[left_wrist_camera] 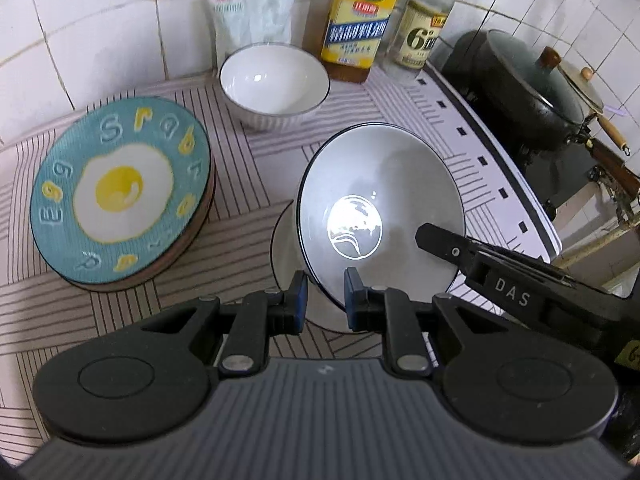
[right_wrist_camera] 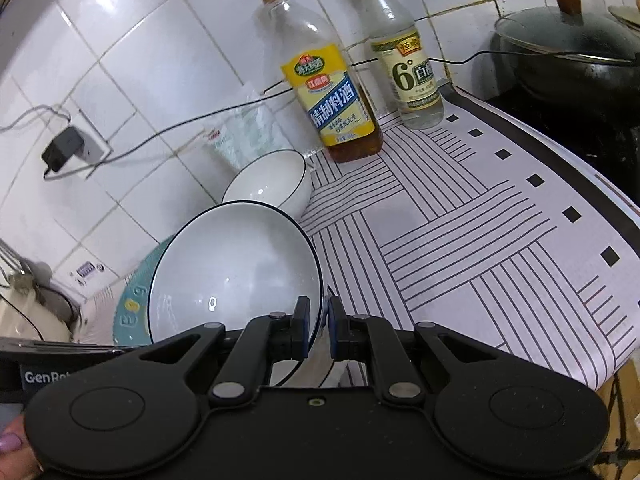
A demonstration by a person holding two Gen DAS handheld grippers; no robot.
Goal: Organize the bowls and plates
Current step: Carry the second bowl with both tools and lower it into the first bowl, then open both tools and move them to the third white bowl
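A white bowl with a dark rim [left_wrist_camera: 380,204] is held tilted on its edge, its rim pinched by my right gripper [right_wrist_camera: 318,322]; the right gripper's finger shows in the left wrist view [left_wrist_camera: 444,244]. My left gripper [left_wrist_camera: 325,300] straddles the same bowl's near rim; whether its pads touch it is unclear. A white plate [left_wrist_camera: 284,248] lies flat under the bowl. A second white bowl [left_wrist_camera: 274,82] stands upright near the wall, also in the right wrist view [right_wrist_camera: 270,184]. A teal fried-egg mat [left_wrist_camera: 120,188] lies on a round stack at the left.
Two bottles [left_wrist_camera: 360,20] [left_wrist_camera: 426,24] and a plastic bag [left_wrist_camera: 250,12] stand at the tiled wall. A black lidded wok [left_wrist_camera: 528,84] sits on the stove at right. The striped cloth [right_wrist_camera: 460,240] covers the counter to its right edge. A plugged charger [right_wrist_camera: 64,150] hangs on the wall.
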